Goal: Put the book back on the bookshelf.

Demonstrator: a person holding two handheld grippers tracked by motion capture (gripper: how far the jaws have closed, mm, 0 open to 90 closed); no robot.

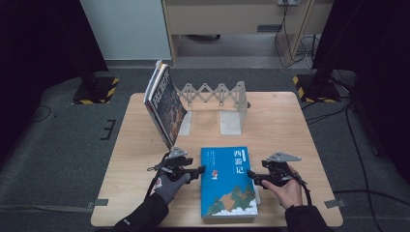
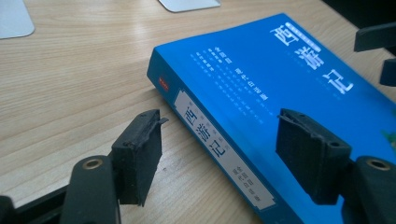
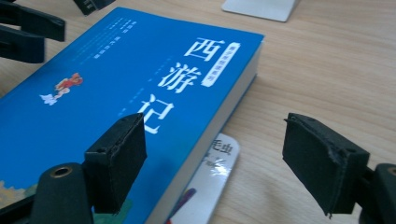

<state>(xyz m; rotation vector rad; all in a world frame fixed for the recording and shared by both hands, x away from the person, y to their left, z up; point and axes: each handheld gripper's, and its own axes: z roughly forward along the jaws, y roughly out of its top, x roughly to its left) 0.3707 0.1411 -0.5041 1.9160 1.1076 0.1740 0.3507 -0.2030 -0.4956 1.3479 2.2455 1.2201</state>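
Note:
A thick blue book (image 1: 228, 181) with white title characters lies flat on the wooden table (image 1: 135, 159), near its front edge. In the left gripper view its spine (image 2: 219, 149) runs between my jaws. My left gripper (image 1: 201, 170) is open at the book's left edge, one jaw over bare wood and the other over the cover, not pressing. My right gripper (image 1: 250, 175) is open at the book's right edge (image 3: 233, 107), one jaw above the cover and the other over the table. A thin white booklet (image 3: 212, 175) pokes out from under the book there.
At the back, several books (image 1: 164, 101) lean against the left end of a grey expanding book rack (image 1: 217, 94) with white foot plates (image 1: 231, 123). Bare wood lies left and right of the blue book. The floor around is dark carpet.

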